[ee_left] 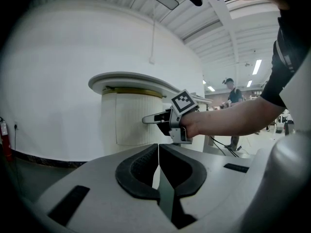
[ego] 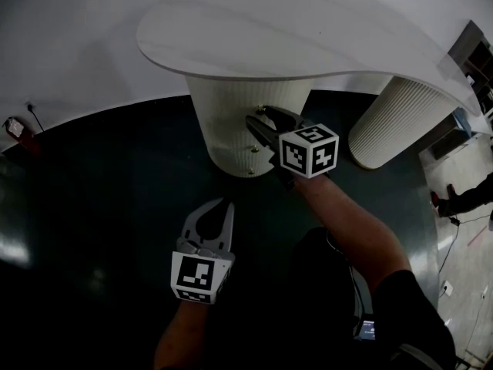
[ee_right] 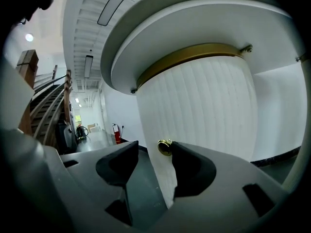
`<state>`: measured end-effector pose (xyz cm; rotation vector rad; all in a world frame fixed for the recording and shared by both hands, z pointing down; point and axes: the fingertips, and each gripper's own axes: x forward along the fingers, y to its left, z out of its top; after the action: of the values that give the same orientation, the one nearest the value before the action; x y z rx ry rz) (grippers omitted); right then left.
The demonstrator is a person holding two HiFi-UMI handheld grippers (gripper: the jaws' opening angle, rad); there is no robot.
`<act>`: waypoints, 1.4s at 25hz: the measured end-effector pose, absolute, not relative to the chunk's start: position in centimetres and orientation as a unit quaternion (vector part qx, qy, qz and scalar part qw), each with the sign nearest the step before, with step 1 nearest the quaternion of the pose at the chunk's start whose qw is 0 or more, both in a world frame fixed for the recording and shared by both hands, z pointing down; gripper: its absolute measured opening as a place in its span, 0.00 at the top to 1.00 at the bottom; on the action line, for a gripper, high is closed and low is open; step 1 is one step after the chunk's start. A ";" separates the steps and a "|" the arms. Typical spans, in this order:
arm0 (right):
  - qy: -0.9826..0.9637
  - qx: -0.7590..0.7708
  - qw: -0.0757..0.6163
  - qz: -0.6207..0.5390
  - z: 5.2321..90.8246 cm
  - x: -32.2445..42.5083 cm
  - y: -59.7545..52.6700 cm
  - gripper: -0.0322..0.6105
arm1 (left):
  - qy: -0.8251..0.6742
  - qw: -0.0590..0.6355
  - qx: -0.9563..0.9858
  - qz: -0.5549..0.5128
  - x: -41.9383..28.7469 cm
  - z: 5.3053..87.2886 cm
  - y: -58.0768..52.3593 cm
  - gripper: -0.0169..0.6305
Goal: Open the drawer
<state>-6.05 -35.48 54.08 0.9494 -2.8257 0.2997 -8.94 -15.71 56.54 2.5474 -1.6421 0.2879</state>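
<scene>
Beneath one white counter (ego: 308,37) stand two ribbed pedestals, the nearer (ego: 223,129) and the farther (ego: 393,122). The nearer one's drawer (ee_right: 199,115) (front flush, unopened) carries one brass knob (ee_right: 164,147), which sits between the wide-parted jaws of the right gripper (ego: 258,118). The left gripper (ego: 222,205) has its jaws together, empty.

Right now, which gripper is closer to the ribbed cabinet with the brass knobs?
Right. The right gripper reaches the ribbed cabinet, one brass knob between its open jaws; the left gripper hangs back, shut, well short of it.
</scene>
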 end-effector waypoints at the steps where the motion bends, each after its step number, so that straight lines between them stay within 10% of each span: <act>1: -0.940 0.319 0.075 0.097 54.2 -6.2 -35.6 0.64 | -0.539 0.049 0.836 0.094 -9.0 56.6 -15.7 0.96; 9: -0.916 0.383 0.091 0.081 54.4 -5.5 -36.6 0.79 | -0.548 0.052 0.831 0.079 -10.0 56.5 -15.8 0.96; 35: -0.913 0.397 0.073 0.059 54.4 -5.5 -36.1 0.80 | -0.530 0.055 0.843 0.073 -10.0 57.2 -15.8 0.96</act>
<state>-5.51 -36.05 54.38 1.1913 -2.7420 0.1778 -9.97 -15.84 57.16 2.5592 -1.6106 0.2214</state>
